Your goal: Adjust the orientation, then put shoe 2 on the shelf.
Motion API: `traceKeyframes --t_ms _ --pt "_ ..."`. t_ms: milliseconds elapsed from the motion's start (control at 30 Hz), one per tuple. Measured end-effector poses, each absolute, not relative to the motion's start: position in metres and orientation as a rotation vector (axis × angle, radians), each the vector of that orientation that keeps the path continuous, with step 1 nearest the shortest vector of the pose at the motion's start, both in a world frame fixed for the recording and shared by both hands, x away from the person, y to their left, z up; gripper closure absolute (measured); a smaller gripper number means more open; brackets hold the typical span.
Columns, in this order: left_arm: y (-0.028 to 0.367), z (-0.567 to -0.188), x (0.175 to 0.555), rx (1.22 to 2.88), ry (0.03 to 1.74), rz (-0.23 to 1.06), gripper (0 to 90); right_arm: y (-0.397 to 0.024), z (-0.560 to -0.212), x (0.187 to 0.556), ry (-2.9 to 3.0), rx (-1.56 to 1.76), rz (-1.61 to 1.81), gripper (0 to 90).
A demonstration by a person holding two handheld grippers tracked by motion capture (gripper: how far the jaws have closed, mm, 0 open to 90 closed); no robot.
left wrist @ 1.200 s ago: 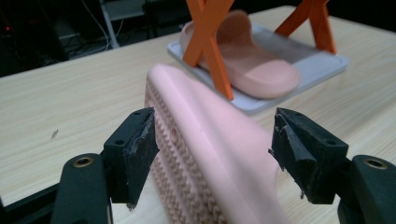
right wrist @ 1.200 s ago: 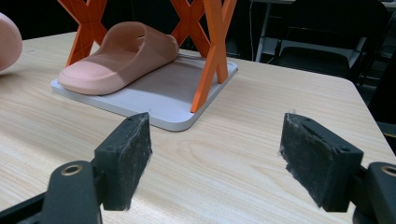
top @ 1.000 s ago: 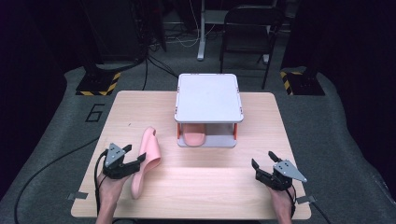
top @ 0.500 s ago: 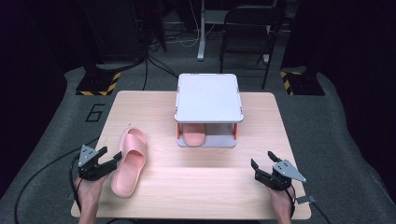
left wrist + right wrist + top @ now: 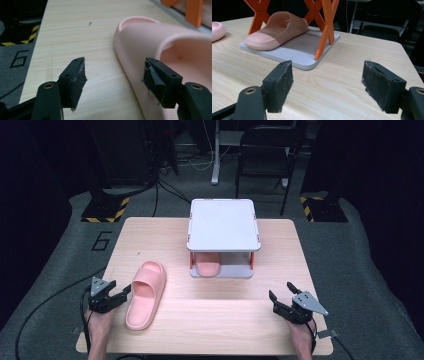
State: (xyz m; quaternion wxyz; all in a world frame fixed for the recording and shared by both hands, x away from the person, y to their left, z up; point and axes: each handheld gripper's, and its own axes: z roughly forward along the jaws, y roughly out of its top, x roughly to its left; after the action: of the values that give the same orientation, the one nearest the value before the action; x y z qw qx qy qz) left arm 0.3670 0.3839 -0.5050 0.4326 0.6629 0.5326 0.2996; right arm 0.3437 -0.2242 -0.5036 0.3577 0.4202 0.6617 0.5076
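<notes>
A pink slipper (image 5: 145, 295) lies flat on the wooden table (image 5: 220, 315), sole down, at the front left. My left gripper (image 5: 125, 295) sits at its left edge, open. In the left gripper view (image 5: 115, 72) the slipper's (image 5: 150, 42) side wall runs between the jaws, with bare table between it and the left pad. A second, darker slipper (image 5: 207, 267) rests on the lower tier of a white rack (image 5: 222, 217) with orange legs. My right gripper (image 5: 281, 290) hovers open and empty at the front right, facing the rack's base (image 5: 304, 52) and that slipper (image 5: 277, 27).
A black chair (image 5: 267, 150) and cables stand on the dark floor behind the table. A grey mat with the number 6 (image 5: 102, 240) lies to the left. The table's front edge is close under both hands.
The pink slipper, held tilted up in my left gripper a second ago, now lies flat on the table. The left hand has moved left and down. The right hand has stayed put.
</notes>
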Motion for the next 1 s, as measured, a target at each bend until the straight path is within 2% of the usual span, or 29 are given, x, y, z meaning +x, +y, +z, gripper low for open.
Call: traceKeyframes --t_ms 133,400,633,1000 --pt "0.381 -0.499 0.359 1.590 1.261 0.760 29.1 -0.224 -0.503 0.343 1.706 1.088 1.317 24.3" --pt "0.368 -0.495 0.351 1.567 1.159 0.740 22.0 -0.226 -0.502 0.341 1.681 1.101 1.330 22.2" --pt "0.367 -0.498 0.351 1.571 1.146 0.703 19.8 -0.231 -0.501 0.342 1.643 1.131 1.347 15.3" --pt "0.365 -0.507 0.352 1.593 1.165 0.658 18.8 -0.231 -0.502 0.344 1.649 1.153 1.348 15.2"
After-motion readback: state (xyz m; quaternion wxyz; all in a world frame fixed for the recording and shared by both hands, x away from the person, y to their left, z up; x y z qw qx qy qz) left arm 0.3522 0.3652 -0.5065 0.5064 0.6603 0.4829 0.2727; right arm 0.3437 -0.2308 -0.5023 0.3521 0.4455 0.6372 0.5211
